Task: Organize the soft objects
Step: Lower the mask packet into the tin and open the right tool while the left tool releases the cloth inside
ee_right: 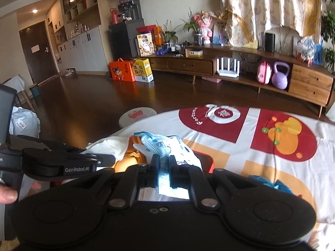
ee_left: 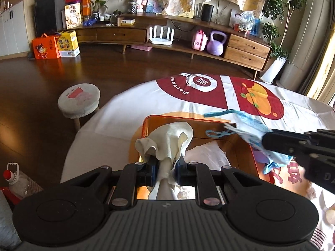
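My left gripper (ee_left: 165, 167) is shut on a cream cloth (ee_left: 169, 140) and holds it over the orange box (ee_left: 242, 146) on the table. White tissue paper (ee_left: 205, 154) lies inside the box. My right gripper (ee_right: 163, 167) is shut on a blue-and-white face mask (ee_right: 161, 146) and holds it above the box's right rim; in the left wrist view the mask (ee_left: 251, 129) hangs from its fingers with blue ear loops trailing. The left gripper shows at the left of the right wrist view (ee_right: 100, 160).
The table wears a white cloth with red and orange prints (ee_right: 240, 138). Another blue soft item (ee_right: 272, 184) lies on it to the right. A round stool (ee_left: 78, 100) stands left of the table. A plastic bottle (ee_left: 18, 179) sits at lower left.
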Demonstrator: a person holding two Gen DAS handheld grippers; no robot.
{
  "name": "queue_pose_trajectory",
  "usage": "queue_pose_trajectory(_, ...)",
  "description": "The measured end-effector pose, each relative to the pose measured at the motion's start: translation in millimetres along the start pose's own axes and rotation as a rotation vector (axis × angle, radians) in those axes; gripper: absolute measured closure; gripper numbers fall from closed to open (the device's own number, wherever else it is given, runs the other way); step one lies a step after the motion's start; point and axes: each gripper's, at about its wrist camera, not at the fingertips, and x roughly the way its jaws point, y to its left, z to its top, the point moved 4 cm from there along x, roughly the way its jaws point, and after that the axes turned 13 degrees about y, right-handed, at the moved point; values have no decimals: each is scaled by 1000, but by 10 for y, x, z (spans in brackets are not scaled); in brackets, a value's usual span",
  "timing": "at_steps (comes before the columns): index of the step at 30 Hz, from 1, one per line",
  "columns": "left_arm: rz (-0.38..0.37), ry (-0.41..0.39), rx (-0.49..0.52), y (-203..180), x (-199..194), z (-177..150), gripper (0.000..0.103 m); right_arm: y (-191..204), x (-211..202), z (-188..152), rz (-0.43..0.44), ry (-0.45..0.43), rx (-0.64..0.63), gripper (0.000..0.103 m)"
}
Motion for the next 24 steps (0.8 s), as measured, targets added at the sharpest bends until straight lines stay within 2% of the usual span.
queue_pose_trajectory(9,15,50,19,-56,369,48,86,-65,361,-52,0,64,21,95)
queue_pose_trajectory(17,20,80,27,-100,544,17,86,-52,523,-165,-1,118,28,93)
queue_pose_trajectory(24,22,77,28,-103,551,10,86,-70,519,-178,4,123,38,83)
